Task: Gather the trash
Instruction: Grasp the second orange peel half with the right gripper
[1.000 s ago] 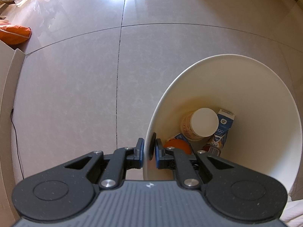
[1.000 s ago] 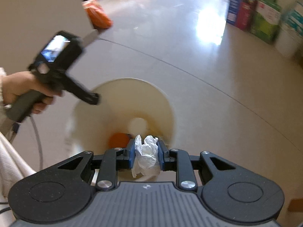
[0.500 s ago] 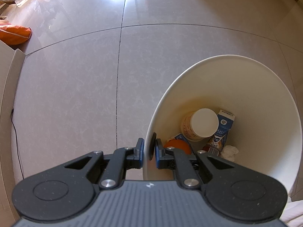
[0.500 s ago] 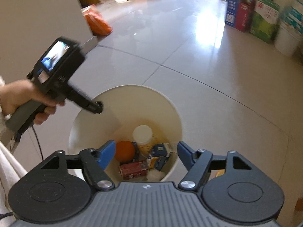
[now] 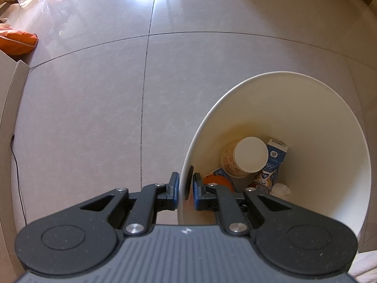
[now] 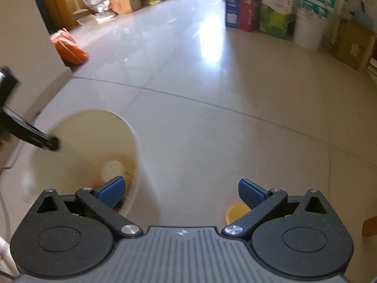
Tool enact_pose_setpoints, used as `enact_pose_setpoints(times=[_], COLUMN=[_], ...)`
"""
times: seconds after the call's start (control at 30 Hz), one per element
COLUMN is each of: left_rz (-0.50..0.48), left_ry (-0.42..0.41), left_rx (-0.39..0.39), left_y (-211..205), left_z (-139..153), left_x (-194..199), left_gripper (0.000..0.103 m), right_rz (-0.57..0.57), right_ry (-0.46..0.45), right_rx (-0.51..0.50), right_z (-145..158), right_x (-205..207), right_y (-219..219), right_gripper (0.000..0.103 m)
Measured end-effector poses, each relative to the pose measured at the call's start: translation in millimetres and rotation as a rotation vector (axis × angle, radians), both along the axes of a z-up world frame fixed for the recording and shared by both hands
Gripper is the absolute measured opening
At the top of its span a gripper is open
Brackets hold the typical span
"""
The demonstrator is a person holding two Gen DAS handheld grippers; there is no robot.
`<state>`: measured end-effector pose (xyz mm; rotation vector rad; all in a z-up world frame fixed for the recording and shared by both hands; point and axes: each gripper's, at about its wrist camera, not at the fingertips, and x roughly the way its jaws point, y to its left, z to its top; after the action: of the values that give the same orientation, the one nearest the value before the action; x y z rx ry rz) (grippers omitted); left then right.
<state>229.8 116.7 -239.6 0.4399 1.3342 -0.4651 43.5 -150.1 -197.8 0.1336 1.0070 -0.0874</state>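
My left gripper is shut on the near rim of the cream waste bin and points steeply down. Inside the bin lie a paper cup, a blue milk carton, an orange item and a crumpled white tissue. My right gripper hangs over bare floor to the right of the blurred bin. Its jaws are opening wide with nothing between them. A yellow round object lies on the floor by its right finger.
An orange bag lies by a beige wall corner at the left. Cardboard boxes and a white bucket line the far right wall. A thin black cable runs along the left wall.
The right gripper opened and let the white tissue fall into the bin, then swung to the right, away from the bin. The left gripper kept its hold on the rim.
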Motion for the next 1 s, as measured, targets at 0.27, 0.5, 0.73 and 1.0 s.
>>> enact_pose_setpoints(times=[0.27,0.5,0.73,1.0], left_rz=[-0.01,-0.014,-0.005,0.0], left_ry=[0.003,-0.007,0.009,0.017], left_rx=[0.005,0.025,0.004,-0.004], left_y=[3,-1,1,4], left_z=[-1,-6,-8,-7], left_x=[0,-1,0,3], left_gripper=[0.01,0.01,0.01,0.01], right_rz=[-0.027,-0.106,-0.212,-0.285], right_ry=[0.083,0.167,0.198,0.248], right_rx=[-0.09,-0.054,-0.04,-0.062], right_z=[-95,-173,-228,-265], right_x=[-16,-9,3,16], right_y=[-29,-48,-70,-88], right_gripper=[0.103,0.103,0.103,0.103])
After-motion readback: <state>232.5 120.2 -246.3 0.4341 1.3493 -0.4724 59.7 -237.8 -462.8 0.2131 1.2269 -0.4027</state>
